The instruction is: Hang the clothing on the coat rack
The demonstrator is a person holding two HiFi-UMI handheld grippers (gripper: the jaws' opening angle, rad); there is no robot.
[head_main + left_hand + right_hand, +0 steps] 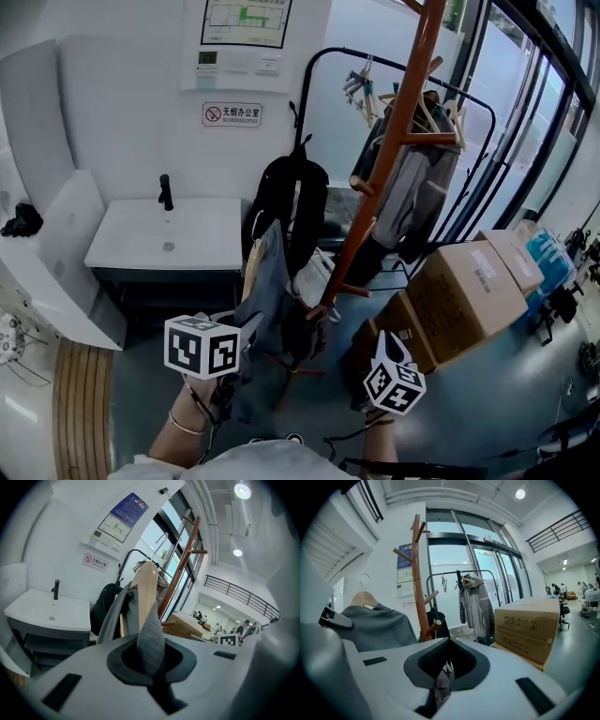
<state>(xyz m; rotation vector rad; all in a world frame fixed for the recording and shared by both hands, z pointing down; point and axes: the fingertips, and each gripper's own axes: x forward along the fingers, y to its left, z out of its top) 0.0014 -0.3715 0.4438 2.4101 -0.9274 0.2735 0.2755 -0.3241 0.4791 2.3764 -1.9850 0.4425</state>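
Clamping folds of the grey garment (pixel 151 637) (draped on a wooden hanger (pixel 146 590)), the left tool (pixel 151 663) and right tool (pixel 440 681) hold it at the coat rack's (pixel 409 94) 8 o'clock in the head view.

Against the white wall at left, a white washbasin (pixel 164 234) with a black tap (pixel 166 192) at its back edge, and higher up a no-smoking sign (pixel 232 114) beneath a posted floor plan (pixel 246 23). Further right, a black garment rail (pixel 330 50) carrying a grey jacket (pixel 422 173) on a wooden hanger (pixel 427 117), with a black backpack (pixel 292 202) near its left post. On the grey floor (pixel 487 403) at right, several cardboard boxes (pixel 469 291) close beside dark-framed glass doors (pixel 534 112).
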